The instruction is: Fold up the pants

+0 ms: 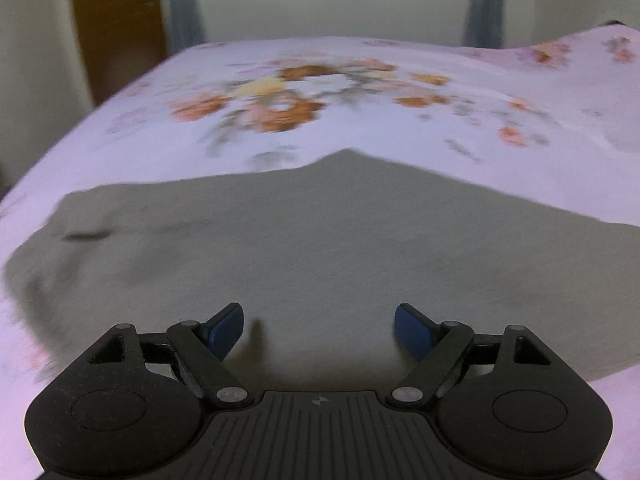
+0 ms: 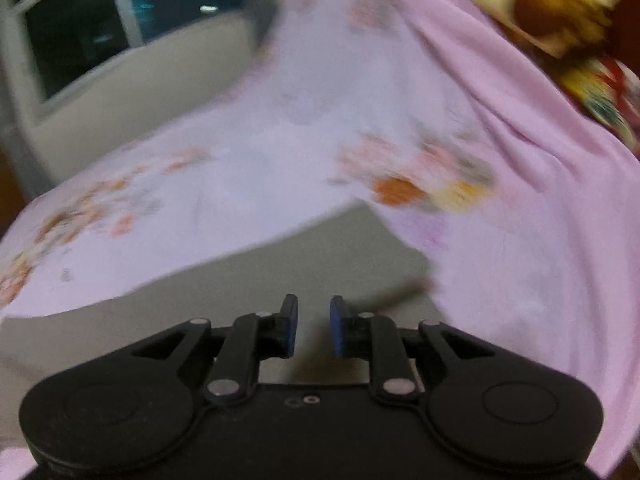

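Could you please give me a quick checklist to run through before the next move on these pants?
1. Left gripper empty, jaws wide apart over the cloth: ok.
2. Right gripper empty, narrow gap between its pads, nothing pinched: ok.
3. Pants lying flat on the bedsheet: ok.
4. Pants clear of other things: ok; the pillow sits far off.
5. Fold edges lined up: cannot tell, both views are blurred.
6. Whole garment in view: not ok, its edges run out of both views.
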